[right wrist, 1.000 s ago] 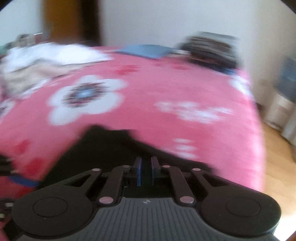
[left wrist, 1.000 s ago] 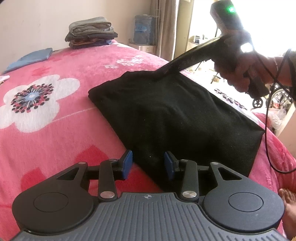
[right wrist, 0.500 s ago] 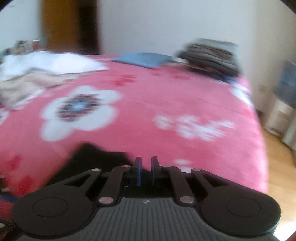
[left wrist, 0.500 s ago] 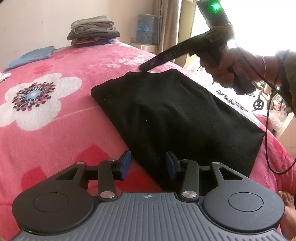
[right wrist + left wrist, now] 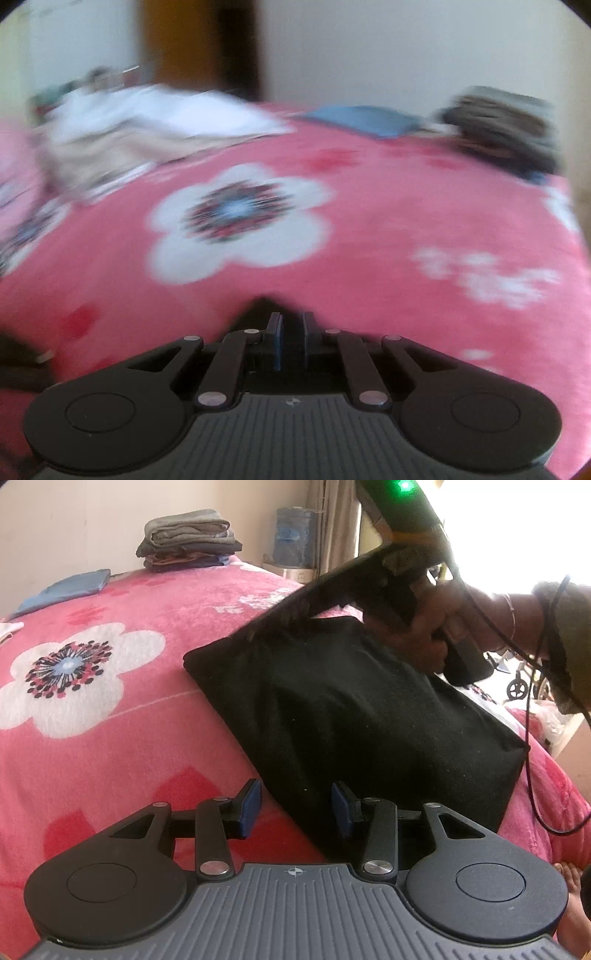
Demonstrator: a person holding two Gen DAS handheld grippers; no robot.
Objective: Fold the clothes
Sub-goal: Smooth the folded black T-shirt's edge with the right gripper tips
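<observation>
Black garment [image 5: 351,709] lies folded mid-frame on the pink blanket [image 5: 110,746]. My left gripper [image 5: 295,805] stands partly open astride its near edge, gripping nothing; my right gripper [image 5: 291,334], nearly closed, pinches the far corner, probably to carry it over for another fold.

One black folded garment [image 5: 354,716], one clothes stack [image 5: 188,539], one blue cloth [image 5: 70,589], two tools: left tool [image 5: 295,808], right tool [image 5: 291,339].

No text, label, brand or number is readable in either view; the only sign is a small crosshair mark on each gripper body.
</observation>
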